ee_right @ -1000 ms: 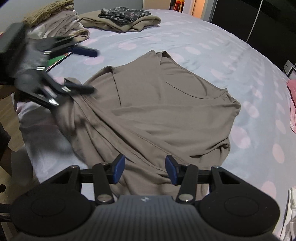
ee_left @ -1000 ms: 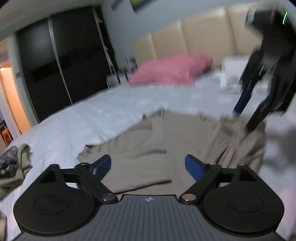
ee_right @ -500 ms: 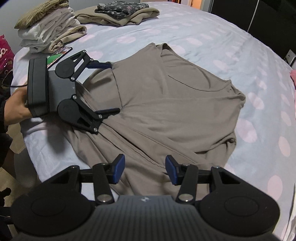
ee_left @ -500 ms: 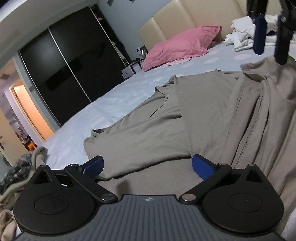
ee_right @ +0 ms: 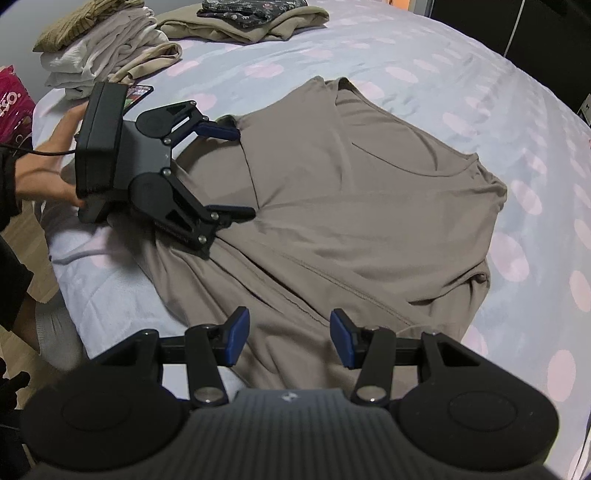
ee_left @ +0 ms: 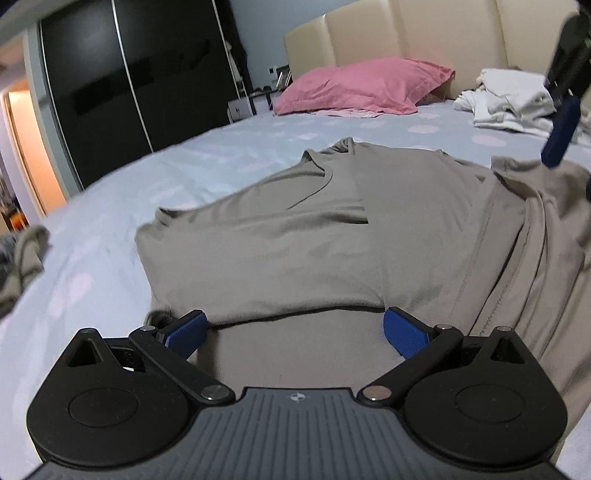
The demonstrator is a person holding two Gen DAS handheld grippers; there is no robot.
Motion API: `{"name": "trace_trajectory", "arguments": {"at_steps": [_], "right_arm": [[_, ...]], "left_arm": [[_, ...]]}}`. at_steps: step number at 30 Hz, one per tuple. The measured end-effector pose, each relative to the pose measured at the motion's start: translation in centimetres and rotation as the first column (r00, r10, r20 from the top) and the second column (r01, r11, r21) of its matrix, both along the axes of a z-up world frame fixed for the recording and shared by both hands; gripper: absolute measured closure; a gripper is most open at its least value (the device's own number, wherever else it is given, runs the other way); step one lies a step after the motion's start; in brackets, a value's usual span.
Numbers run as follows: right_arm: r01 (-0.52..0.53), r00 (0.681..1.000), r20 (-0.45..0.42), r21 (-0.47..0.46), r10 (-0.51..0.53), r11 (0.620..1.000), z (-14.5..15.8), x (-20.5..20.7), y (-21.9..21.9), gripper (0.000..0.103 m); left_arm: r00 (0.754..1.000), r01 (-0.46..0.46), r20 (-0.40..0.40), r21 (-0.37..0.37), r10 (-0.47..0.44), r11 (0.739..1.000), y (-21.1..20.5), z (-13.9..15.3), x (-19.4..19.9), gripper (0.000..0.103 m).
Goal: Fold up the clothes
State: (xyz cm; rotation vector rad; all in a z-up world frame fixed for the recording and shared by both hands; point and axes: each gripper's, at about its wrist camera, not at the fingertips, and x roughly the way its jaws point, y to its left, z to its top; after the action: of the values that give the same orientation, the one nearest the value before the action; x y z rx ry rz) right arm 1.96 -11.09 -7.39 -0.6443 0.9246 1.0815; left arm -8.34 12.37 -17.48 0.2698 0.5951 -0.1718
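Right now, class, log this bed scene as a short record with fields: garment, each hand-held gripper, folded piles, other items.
garment: taupe T-shirt, spread on the dotted bedsheet, one side folded inward
left hand-held gripper: jaws wide open, low at the shirt's edge, nothing clamped
right hand-held gripper: jaws partly open, empty, above the shirt's hem
folded piles: pale stack; taupe pile with dark patterned item
other items: pink pillow; white clothes heap
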Motion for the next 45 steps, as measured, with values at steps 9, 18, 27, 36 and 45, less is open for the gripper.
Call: {"name": "trace_trajectory", "arguments": {"at_steps": [9,18,27,36,45], "right_arm": [[0.003,1.000,-0.029,0.005,-0.003,1.000,-0.1,0.4,0.5,0.051],[0.017,0.999,-0.051,-0.016,-0.017,1.000,-0.8,0.3,0.2,0.051],[0.036,0.998,-0.044,0.001,-0.036,0.999,-0.3,0.9,0.3,0.051],[0.036,0.999,-0.041,0.005,-0.036,0.999,-0.1,0.6,-0.7,0.049],[0.029,0.999,-0.042,-0.007,-0.030,1.000,-0.5,0.5,-0.8,0.046]], "left_arm": [[1.000,-0.005,-0.014,-0.029,0.004,1.000,0.2,0.0,0.1,0.000],[1.000,-0.005,-0.016,-0.034,0.005,0.999,0.3,0.0,0.1,0.000],[1.000,-0.005,-0.016,-0.033,0.004,0.999,0.3,-0.1,0.1,0.000],[1.000,-0.004,-0.016,-0.033,0.004,0.999,0.3,-0.1,0.1,0.000],[1.000,-0.004,-0.016,-0.033,0.003,0.999,0.3,0.0,0.1,0.000]]}}
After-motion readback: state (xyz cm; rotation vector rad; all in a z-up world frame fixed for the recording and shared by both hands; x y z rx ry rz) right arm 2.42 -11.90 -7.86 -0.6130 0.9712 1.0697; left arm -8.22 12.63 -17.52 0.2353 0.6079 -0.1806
